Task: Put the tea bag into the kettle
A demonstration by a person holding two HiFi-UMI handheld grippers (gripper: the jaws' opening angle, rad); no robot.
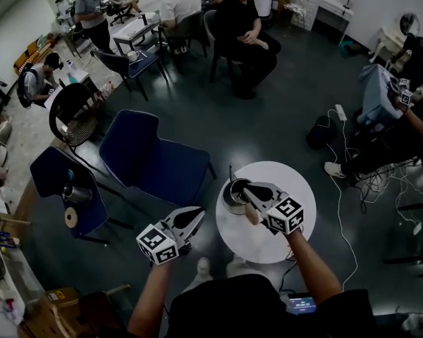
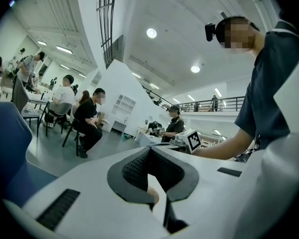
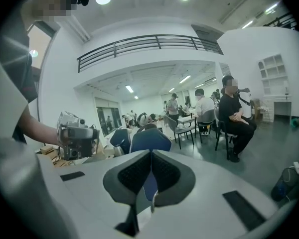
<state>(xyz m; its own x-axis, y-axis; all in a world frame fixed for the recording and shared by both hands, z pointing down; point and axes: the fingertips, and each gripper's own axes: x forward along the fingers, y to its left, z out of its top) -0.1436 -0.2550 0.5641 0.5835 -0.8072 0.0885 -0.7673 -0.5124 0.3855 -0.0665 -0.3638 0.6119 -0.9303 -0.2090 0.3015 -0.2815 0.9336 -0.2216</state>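
Note:
A steel kettle (image 1: pixel 233 196) stands on the left part of a round white table (image 1: pixel 296 182). My right gripper (image 1: pixel 240 187) hovers over the kettle's rim, jaws shut. In the right gripper view (image 3: pixel 151 153) the pads meet, and a thin pale string (image 3: pixel 152 206) hangs below them. A small tan tea bag (image 1: pixel 252 215) seems to dangle under that gripper. My left gripper (image 1: pixel 199 214) floats off the table's left edge, away from the kettle. In the left gripper view (image 2: pixel 149 151) its pads touch with nothing between them.
Two blue chairs (image 1: pixel 151 157) (image 1: pixel 60 182) stand left of the table. White cables and a power strip (image 1: pixel 342 115) lie on the floor to the right. Several people sit at desks at the far side (image 1: pixel 243 34).

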